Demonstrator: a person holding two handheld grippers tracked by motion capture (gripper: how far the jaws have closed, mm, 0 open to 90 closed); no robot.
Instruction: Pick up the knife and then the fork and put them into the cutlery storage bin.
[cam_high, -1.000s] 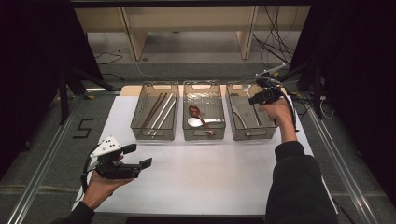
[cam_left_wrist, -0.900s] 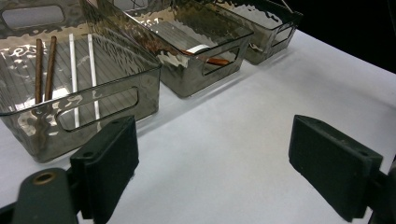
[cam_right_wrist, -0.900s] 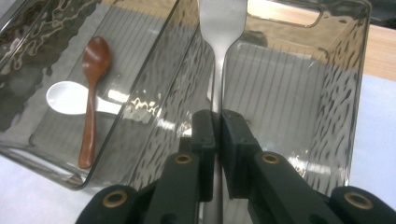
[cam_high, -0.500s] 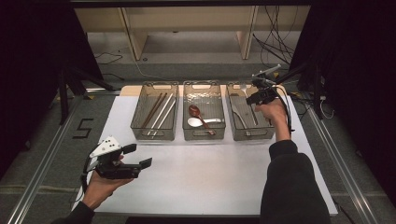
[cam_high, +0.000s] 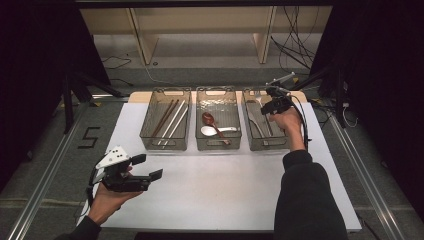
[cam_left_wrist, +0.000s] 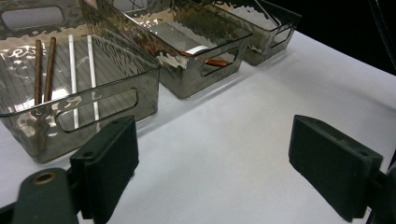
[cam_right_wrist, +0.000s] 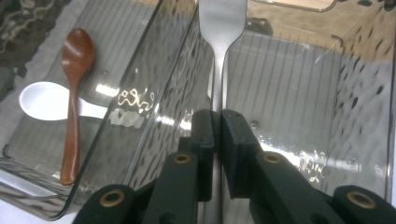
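Our right hand-held gripper (cam_right_wrist: 216, 122) is squeezed tight on the thin handle of a metal fork (cam_right_wrist: 219, 28). The fork sticks straight out past the tips, its wide end pointing away, over the right bin (cam_right_wrist: 355, 93). Our left hand-held gripper (cam_left_wrist: 212, 163) is wide open above the counter (cam_left_wrist: 224, 140), holding nothing.

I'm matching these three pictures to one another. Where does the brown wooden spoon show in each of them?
High view: wooden spoon in the middle bin, crossing the white spoon.
Left gripper view: its handle tip peeks through the middle bin's handle slot.
Right gripper view: left side, bowl upward.
Shared landmark: the white spoon.
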